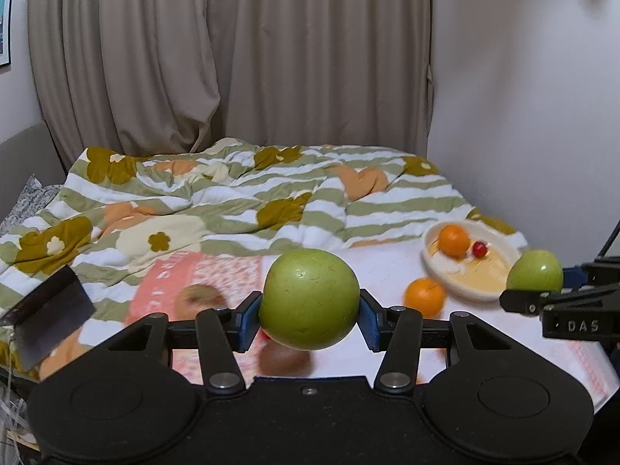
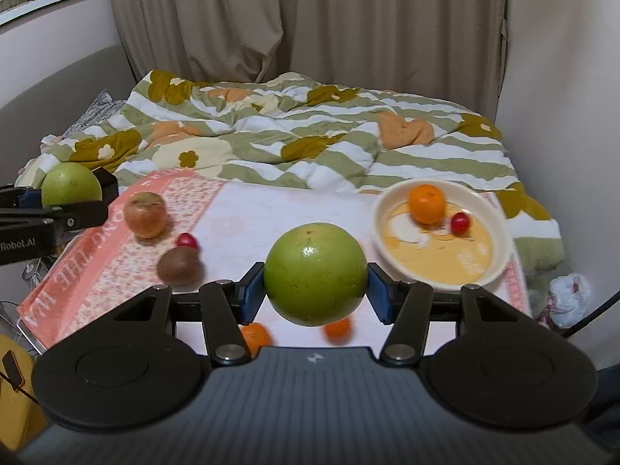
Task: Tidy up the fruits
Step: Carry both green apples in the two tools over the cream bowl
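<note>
Our left tongs (image 1: 310, 316) clamp a round green apple (image 1: 309, 298), right tongs (image 2: 316, 290) clamp another green apple (image 2: 315, 273), both above the bed | we read "DAS" (image 1: 583, 325), "Robot.AI" (image 2: 17, 246) | cream bowl (image 2: 500, 259) holds orange (image 2: 426, 203) and small red fruit (image 2: 460, 223); brown kiwi (image 2: 179, 265) on pink-bordered cloth (image 2: 97, 271).

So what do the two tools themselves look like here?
Both are matte black, with blue pads on the fingertips, silver pivot bolts and round discs on the base. The left tool has a flat body; the right tool has a ribbed one with a small lightning mark.
</note>
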`<state>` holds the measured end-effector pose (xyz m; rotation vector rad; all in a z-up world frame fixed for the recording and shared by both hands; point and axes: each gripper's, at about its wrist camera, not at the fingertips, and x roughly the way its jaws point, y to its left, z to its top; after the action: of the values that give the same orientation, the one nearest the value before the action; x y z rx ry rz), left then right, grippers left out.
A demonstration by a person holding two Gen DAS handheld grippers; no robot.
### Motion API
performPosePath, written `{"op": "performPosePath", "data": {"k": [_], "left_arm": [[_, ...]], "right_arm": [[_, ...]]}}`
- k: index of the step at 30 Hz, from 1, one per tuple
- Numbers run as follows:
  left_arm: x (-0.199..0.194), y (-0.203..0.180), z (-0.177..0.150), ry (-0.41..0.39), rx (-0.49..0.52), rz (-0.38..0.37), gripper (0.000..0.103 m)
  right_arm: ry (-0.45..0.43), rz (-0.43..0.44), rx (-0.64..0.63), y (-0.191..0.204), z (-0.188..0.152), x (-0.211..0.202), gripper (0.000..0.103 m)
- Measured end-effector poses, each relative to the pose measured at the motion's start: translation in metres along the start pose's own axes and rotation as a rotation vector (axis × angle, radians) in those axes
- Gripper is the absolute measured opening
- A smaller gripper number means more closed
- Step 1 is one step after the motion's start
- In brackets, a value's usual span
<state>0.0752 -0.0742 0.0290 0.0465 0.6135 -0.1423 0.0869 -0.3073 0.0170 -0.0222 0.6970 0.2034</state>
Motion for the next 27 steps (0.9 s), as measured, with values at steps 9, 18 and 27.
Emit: {"op": "performPosePath", "data": {"k": [9,18,27], "left_arm": [[0.017,-0.077,0.017,0.002,-0.038,0.046,0.055],[0.053,-0.134,0.037,0.009,-0.023,0.032,0.055],[0.123,-0.171,0.048,0.060,0.048,-0.049,0.055]], "right_arm": [[-0.012,0.033,-0.044,-0.092,0.009,0.006,0.070],[0.006,0.043,-0.044,-0.155,0.017,0.038,0.070],[0.047,0.000,0.007,-0.194,0.021,0.071,0.070]]}}
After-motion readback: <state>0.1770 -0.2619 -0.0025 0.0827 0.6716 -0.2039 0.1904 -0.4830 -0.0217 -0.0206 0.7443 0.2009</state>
